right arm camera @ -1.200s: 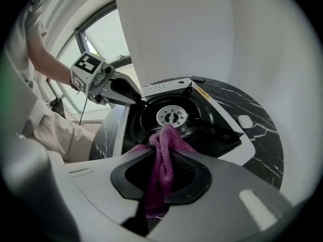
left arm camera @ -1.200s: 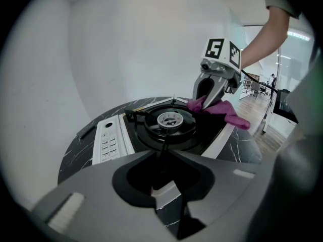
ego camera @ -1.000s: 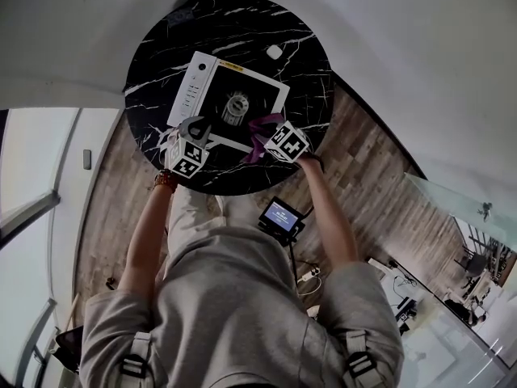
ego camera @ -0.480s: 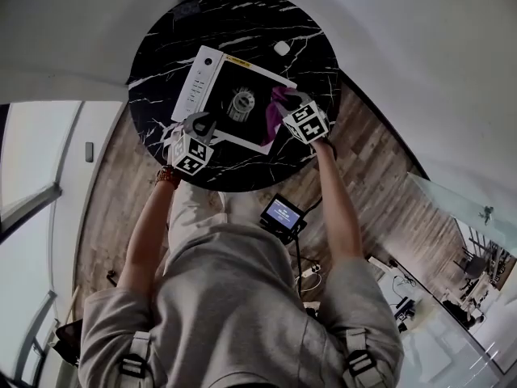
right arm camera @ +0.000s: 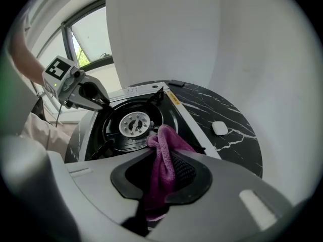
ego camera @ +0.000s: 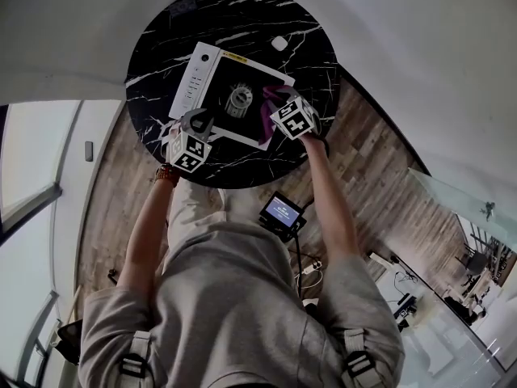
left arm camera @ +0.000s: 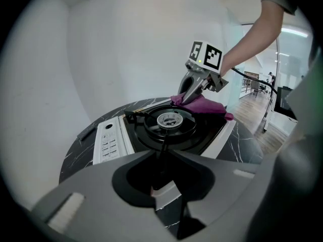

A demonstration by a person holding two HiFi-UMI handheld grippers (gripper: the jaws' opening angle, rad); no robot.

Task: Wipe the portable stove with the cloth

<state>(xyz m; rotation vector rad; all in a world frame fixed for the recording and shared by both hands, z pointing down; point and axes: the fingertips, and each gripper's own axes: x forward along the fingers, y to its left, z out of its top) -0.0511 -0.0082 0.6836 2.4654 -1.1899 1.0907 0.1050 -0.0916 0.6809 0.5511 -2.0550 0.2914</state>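
The white-framed rectangular portable stove (ego camera: 192, 86) lies with its long axis running crosswise from one pair of tongs to the other. Its button strip (left arm camera: 108, 144) sits at the end left of the left gripper (left arm camera: 164, 188), whose jaws, barely apart, pinch the stove's near white rim. The right gripper (right arm camera: 160, 183) is clamped on the bunched purple cloth (right arm camera: 164, 153). The cloth rests on the black top just right of the round burner (right arm camera: 133, 124), at the stove's opposite end.

Moves up the head view with the right gripper (ego camera: 275, 103): from the lower right rim of the stove (ego camera: 194, 83), near frame centre, onto the black top just right of the burner (ego camera: 239, 99). Drags the purple cloth (ego camera: 266, 120) along, now higher in the frame. Drifts slightly back left at the end.
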